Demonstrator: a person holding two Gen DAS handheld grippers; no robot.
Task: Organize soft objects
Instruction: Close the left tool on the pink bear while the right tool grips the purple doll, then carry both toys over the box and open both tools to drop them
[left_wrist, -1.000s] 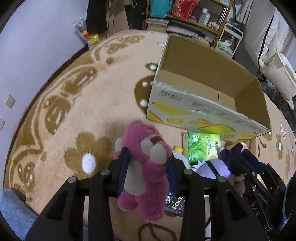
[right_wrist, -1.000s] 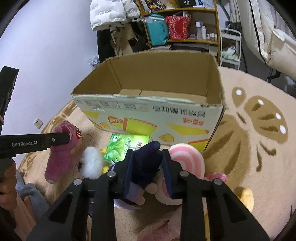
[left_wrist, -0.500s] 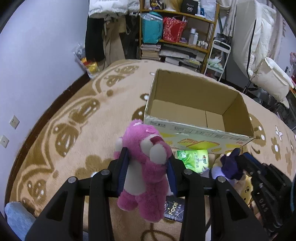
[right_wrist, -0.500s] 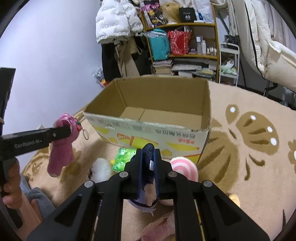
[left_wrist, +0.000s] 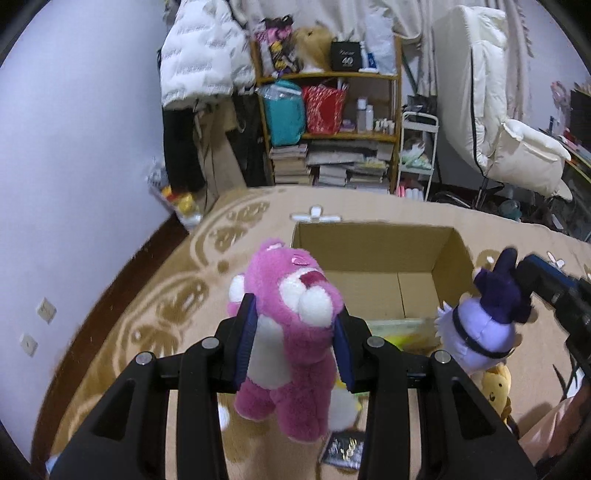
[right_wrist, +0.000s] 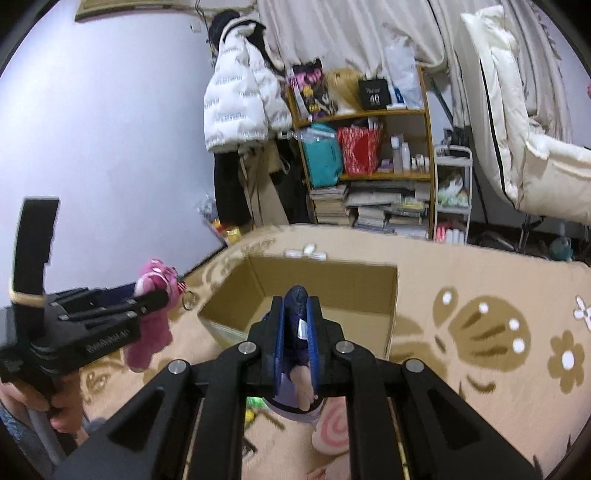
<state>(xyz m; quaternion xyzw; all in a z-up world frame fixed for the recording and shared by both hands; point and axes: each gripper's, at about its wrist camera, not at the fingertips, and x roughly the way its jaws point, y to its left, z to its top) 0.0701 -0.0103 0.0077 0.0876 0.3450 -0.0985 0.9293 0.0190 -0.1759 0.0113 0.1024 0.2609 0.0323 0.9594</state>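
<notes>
My left gripper (left_wrist: 293, 336) is shut on a pink plush bear (left_wrist: 291, 332), which hangs in the air in front of an open cardboard box (left_wrist: 373, 254) on the rug. In the right wrist view the bear (right_wrist: 153, 321) dangles from that gripper, left of the box (right_wrist: 317, 284). My right gripper (right_wrist: 297, 325) is shut on the dark purple top of a lilac plush doll (right_wrist: 295, 373), lifted above the near edge of the box. From the left wrist view that doll (left_wrist: 487, 321) hangs at the right, beside the box.
Below lie a pink-and-white swirl cushion (right_wrist: 334, 424), a yellow plush (left_wrist: 496, 387) and a dark packet (left_wrist: 341, 448) on the tan patterned rug (right_wrist: 480, 295). A wooden shelf (left_wrist: 332, 122) with bags and books, hanging coats and a white chair (left_wrist: 517, 147) stand behind.
Both grippers have risen with their toys, so the box now sits lower in each view. The right jaws closed tight on the purple doll's top.
</notes>
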